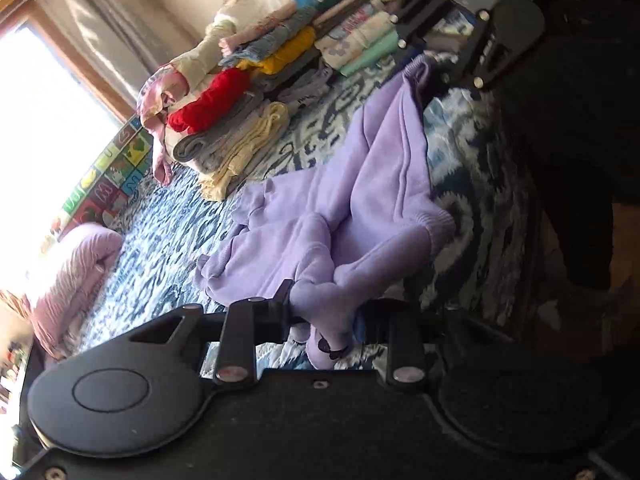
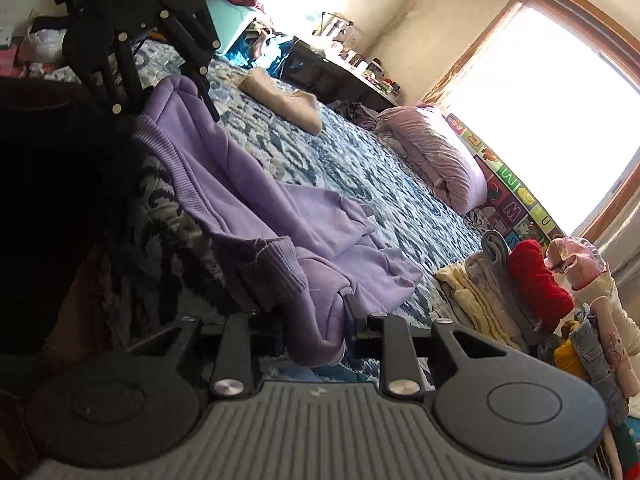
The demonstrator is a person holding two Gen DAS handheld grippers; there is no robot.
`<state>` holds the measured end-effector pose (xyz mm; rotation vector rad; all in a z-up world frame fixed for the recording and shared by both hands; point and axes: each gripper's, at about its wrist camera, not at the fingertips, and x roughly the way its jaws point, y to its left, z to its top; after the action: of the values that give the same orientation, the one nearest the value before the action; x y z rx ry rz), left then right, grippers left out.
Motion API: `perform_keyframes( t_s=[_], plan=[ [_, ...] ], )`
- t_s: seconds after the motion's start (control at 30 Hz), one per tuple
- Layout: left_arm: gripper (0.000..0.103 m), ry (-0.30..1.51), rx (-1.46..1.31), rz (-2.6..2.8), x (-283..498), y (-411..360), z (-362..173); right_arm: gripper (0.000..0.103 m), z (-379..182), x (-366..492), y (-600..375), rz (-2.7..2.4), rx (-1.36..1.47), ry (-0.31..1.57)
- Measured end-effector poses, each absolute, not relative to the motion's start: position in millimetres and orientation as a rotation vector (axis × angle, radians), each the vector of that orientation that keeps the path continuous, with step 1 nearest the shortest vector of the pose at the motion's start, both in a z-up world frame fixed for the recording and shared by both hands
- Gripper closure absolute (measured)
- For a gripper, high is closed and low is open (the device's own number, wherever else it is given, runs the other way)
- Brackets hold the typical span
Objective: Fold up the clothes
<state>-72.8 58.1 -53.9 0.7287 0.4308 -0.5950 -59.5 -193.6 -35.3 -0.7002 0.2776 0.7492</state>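
Note:
A lilac sweatshirt point(image 1: 360, 200) with ribbed cuffs lies across a blue-and-white patterned bedspread point(image 1: 180, 232). Its near edge is raised off the bed. In the left wrist view my left gripper point(image 1: 324, 308) is shut on a bunched fold of the sweatshirt. My right gripper point(image 1: 440, 68) shows at the top right, holding the far end of the same edge. In the right wrist view my right gripper point(image 2: 316, 320) is shut on the sweatshirt point(image 2: 248, 192) beside a ribbed cuff. My left gripper point(image 2: 176, 96) shows at the upper left, holding the other end above the bedspread point(image 2: 360, 160).
Stacks of folded clothes point(image 1: 240, 120) point(image 2: 520, 280) stand along one side of the bed. A pink pillow point(image 1: 80, 272) point(image 2: 440, 152) and an alphabet mat point(image 2: 512, 196) lie under the bright window point(image 2: 560, 100). A beige folded item point(image 2: 284, 96) rests further back. A person's dark clothing point(image 1: 580, 120) fills the near bedside.

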Motion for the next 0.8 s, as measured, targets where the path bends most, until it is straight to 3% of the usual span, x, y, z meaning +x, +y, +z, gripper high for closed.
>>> perform_keyframes(
  t_s=[0.17,0.4,0.8],
  plan=[
    [0.075,0.436,0.374,-0.627,-17,87,-26,0.074,-4,7,-212,0.78,-0.334,0.313],
    [0.077,0.469,-0.052,-0.642,57,128,-20,0.075,-7,102,-229,0.826,0.094,0.404],
    [0.08,0.507,-0.391,-0.598,179,171,-37,0.076,-37,233,-225,0.767,0.419,0.514]
  ],
)
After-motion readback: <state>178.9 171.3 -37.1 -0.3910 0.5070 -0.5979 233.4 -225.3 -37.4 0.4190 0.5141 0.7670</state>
